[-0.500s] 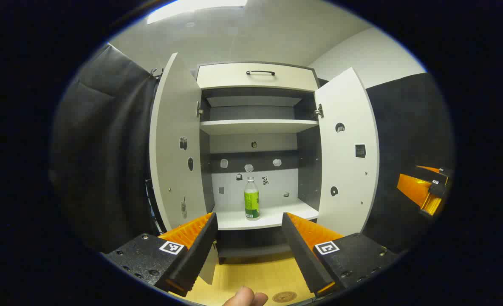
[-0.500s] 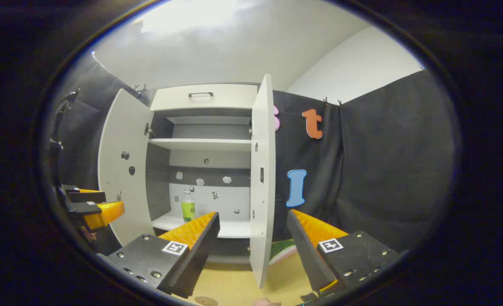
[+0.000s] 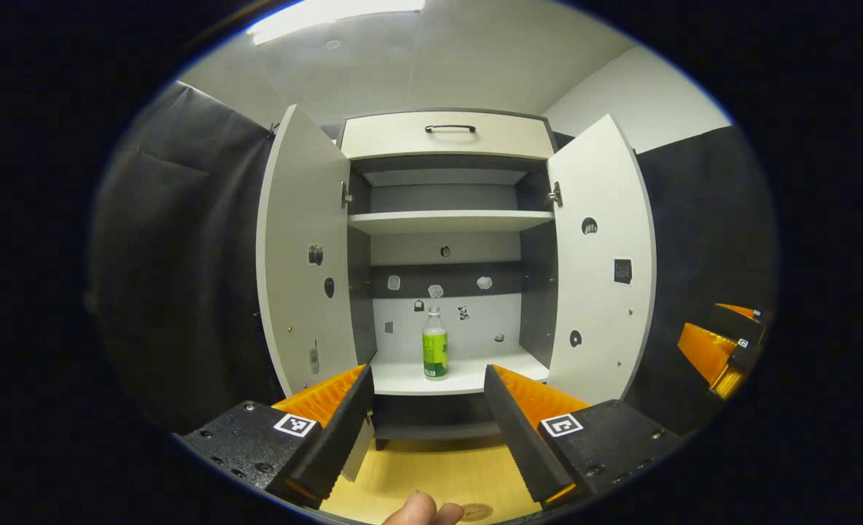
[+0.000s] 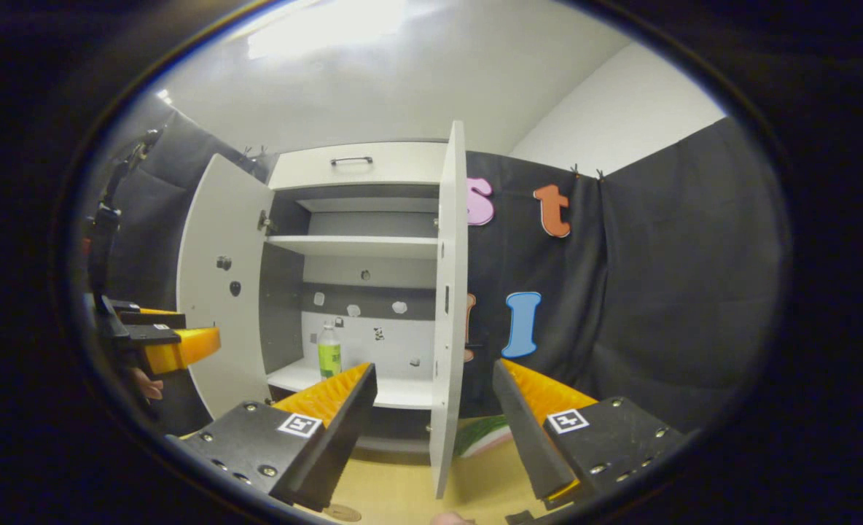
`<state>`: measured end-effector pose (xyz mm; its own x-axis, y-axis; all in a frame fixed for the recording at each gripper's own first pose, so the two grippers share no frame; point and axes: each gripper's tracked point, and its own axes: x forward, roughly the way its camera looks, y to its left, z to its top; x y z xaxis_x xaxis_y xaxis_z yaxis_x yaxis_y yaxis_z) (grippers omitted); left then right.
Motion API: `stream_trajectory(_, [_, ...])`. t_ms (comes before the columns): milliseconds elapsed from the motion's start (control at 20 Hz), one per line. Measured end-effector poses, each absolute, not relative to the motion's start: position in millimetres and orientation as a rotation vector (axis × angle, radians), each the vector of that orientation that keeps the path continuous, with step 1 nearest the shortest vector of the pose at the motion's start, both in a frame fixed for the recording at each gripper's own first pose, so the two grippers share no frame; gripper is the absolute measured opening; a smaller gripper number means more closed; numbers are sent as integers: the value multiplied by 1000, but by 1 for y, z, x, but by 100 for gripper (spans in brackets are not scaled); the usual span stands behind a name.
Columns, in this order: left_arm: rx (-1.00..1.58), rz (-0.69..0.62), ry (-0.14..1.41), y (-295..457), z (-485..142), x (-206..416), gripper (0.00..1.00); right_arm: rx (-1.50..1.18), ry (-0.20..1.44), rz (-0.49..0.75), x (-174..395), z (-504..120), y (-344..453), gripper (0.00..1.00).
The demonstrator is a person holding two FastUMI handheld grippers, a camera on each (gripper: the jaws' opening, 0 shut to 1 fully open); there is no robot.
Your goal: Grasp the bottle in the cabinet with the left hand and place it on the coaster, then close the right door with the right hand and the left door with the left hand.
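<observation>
Nothing is completed. The bottle [image 3: 435, 354] stands upright on the cabinet's lower shelf [image 3: 468, 375], not on the coaster [image 3: 477, 512]. The left hand-held gripper [image 3: 426, 423] and right hand-held gripper [image 4: 435, 430] are wide open, empty. Left door [image 3: 302, 248] and right door [image 3: 600, 248] are open.

A clear bottle [image 3: 435, 353] with a green label and white cap stands upright on the bottom shelf of the white cabinet [image 3: 447, 135], whose left door [image 3: 302, 248] and right door [image 3: 602, 255] both hang wide open, while the round coaster [image 3: 477, 512] lies flat on the wooden worktop.
</observation>
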<state>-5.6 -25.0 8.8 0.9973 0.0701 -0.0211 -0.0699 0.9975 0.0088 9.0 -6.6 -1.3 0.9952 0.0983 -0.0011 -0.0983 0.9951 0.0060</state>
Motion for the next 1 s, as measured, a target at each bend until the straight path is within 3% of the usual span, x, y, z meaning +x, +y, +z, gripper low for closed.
stream_trajectory(400, [-8, 79, 32, -17, -1, 23, 96, 28, 6, 141, 17, -1, 10, 96])
stream_trajectory(1000, [-39, 56, 66, 11, -45, 165, 96, 58, -21, 141, 49, 7, 47, 96])
